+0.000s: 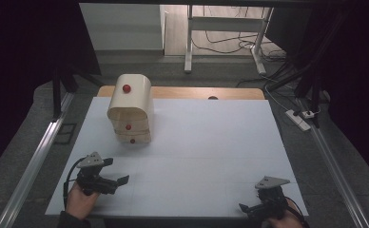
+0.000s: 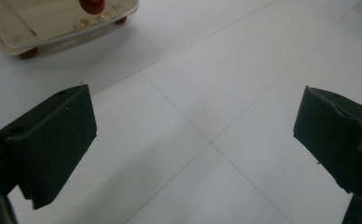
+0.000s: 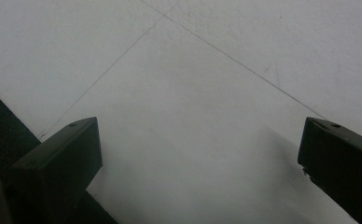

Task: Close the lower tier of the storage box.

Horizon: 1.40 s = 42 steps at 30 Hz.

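1. A white tabletop [image 1: 197, 142] with faint seam lines stands in a dim room; a strip of bare wood shows along its far edge, and a grey floor with a table frame and loose cables lies beyond.
2. The small wooden drawer chest [image 1: 131, 109], cream-coloured with a rounded top and red knobs [image 1: 126, 88], stands upright at about 10 o'clock on the tabletop, well apart from both tools.
3. The left tool [image 1: 118, 173] sits at about 7 o'clock near the front edge, held by a hand [image 1: 81, 202], and points toward 3 o'clock. Its jaws stand wide apart with nothing between them.
4. The left gripper view adds what the high view lacks: the chest's underside edge [image 2: 53, 28] at 11 o'clock, with small red feet [image 2: 28, 53] and one red knob close up, and bare tabletop between the jaws of the left tool [image 2: 195, 135].
5. The right tool [image 1: 247, 204] sits at about 5 o'clock at the front edge, pointing toward 9 o'clock, jaws spread wide and holding nothing.
6. The right gripper view shows bare white tabletop between the jaws of the right tool [image 3: 200, 149] and the dark drop past the tabletop edge at 8 o'clock.
7. A small red object [image 1: 212, 98], too small to identify, lies on the wood strip at 12 o'clock.
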{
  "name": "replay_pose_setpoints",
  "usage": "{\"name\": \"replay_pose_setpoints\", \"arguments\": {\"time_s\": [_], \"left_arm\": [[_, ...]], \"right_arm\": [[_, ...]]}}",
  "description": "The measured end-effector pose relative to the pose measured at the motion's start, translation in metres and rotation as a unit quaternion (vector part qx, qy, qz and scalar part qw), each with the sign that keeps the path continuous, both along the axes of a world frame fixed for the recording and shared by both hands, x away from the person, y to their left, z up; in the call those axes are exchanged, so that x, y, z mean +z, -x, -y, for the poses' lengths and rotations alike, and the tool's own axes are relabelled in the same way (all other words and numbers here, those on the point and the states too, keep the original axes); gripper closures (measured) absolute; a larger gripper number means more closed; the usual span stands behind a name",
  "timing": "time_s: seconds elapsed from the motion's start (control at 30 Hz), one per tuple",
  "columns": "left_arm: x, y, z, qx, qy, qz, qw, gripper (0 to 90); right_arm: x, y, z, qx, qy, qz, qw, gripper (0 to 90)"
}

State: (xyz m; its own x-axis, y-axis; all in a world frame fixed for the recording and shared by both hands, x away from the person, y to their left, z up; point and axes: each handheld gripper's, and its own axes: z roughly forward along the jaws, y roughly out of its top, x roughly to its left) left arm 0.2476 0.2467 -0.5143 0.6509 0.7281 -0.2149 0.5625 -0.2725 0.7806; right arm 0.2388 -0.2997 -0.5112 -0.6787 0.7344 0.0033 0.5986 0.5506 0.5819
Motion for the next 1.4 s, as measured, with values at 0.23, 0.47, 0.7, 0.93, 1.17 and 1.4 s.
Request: {"name": "replay_pose_setpoints", "arguments": {"time_s": [0.23, 0.47, 0.7, 0.93, 1.17, 1.4], "left_arm": [[-0.001, 0.006, -0.004, 0.004, -0.003, 0.000, 1.0000, 0.0], [-0.002, 0.013, -0.008, 0.006, -0.006, -0.003, 1.0000, 0.0], [-0.004, 0.020, -0.014, 0.007, 0.002, -0.011, 0.9999, 0.0], [-0.005, 0.027, -0.021, 0.008, 0.009, -0.019, 0.9997, 0.0], [-0.007, 0.036, -0.027, 0.013, 0.008, -0.025, 0.9996, 0.0], [-0.008, 0.043, -0.034, 0.020, 0.013, -0.029, 0.9993, 0.0]], "right_arm": [[0.000, 0.000, 0.000, 0.000, 0.000, 0.000, 1.0000, 0.0], [0.000, 0.000, 0.000, -0.001, 0.000, 0.000, 1.0000, 0.0], [0.000, 0.000, 0.000, -0.001, 0.000, 0.000, 1.0000, 0.0], [0.000, 0.000, 0.000, -0.001, 0.000, 0.000, 1.0000, 0.0], [0.000, 0.000, 0.000, -0.001, 0.000, 0.000, 1.0000, 0.0], [0.000, 0.000, 0.000, -0.001, 0.001, 0.000, 1.0000, 0.0]]}}
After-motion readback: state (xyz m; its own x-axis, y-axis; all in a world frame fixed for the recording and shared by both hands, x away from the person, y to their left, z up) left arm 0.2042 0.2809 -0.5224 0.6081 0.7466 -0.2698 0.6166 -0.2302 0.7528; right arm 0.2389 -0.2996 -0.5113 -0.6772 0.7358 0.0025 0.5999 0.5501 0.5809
